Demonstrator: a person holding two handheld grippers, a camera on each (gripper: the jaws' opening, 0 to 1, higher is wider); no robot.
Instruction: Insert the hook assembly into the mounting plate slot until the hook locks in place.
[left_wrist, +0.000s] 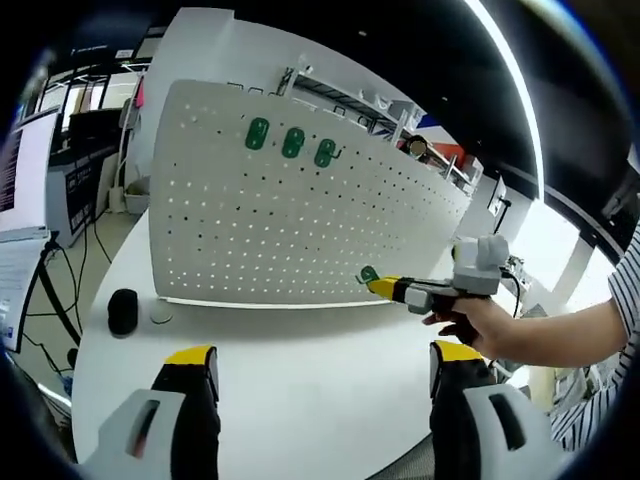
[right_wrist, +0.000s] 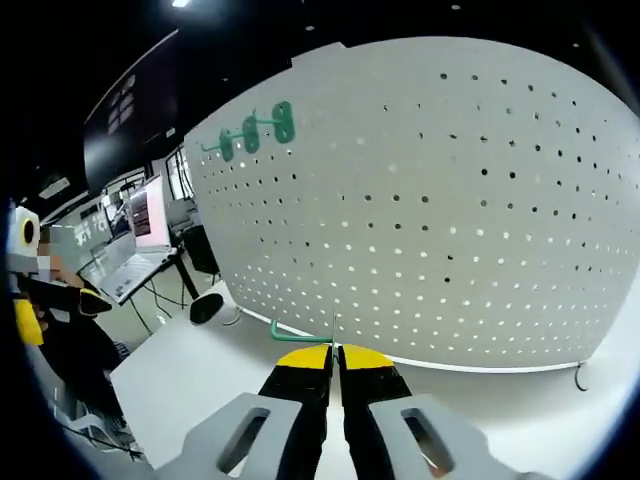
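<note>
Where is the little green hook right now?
The green hook is pinched in the right gripper, low in front of the white pegboard, far below the three green hooks hanging near its top.

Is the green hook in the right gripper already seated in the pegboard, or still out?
Still out. The right gripper is shut on the green hook, held low in front of the pegboard; whether its tip touches a hole, cannot tell.

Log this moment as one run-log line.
right gripper: shut on green metal hook, near white perforated pegboard | left gripper: open, idle | three green hooks already mounted
</note>
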